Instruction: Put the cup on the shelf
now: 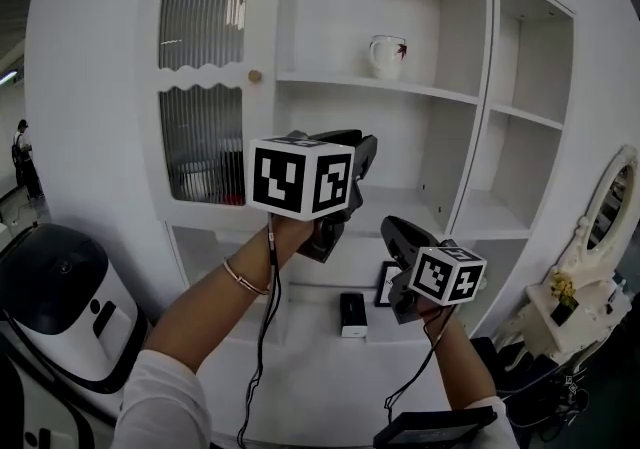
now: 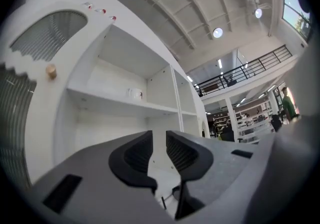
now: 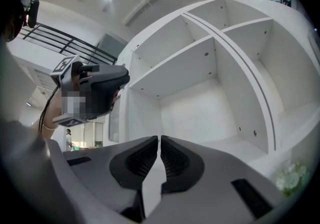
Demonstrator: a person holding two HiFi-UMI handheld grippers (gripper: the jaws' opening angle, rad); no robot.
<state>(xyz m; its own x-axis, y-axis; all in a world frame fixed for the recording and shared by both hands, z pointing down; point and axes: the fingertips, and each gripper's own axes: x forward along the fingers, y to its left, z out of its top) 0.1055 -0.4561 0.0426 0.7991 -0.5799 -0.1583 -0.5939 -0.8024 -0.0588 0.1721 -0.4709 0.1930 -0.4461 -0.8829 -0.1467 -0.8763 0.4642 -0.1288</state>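
Observation:
The white cup (image 1: 387,55) with a dark red pattern stands alone on the upper shelf (image 1: 440,90) of the white cabinet. In the left gripper view the cup (image 2: 134,93) shows small and far off on that shelf. My left gripper (image 1: 362,155) is held up in front of the cabinet, below and left of the cup. Its jaws stand a little apart with nothing between them (image 2: 159,138). My right gripper (image 1: 397,230) is lower and to the right, shut and empty (image 3: 159,143), facing empty shelf compartments. The left gripper (image 3: 95,91) also appears at the left of the right gripper view.
A ribbed glass door with a round knob (image 1: 255,76) fills the cabinet's left side. On the counter lie a small dark box (image 1: 352,315) and a framed picture (image 1: 387,284). A white appliance (image 1: 60,302) stands at left, an ornate mirror (image 1: 612,205) at right.

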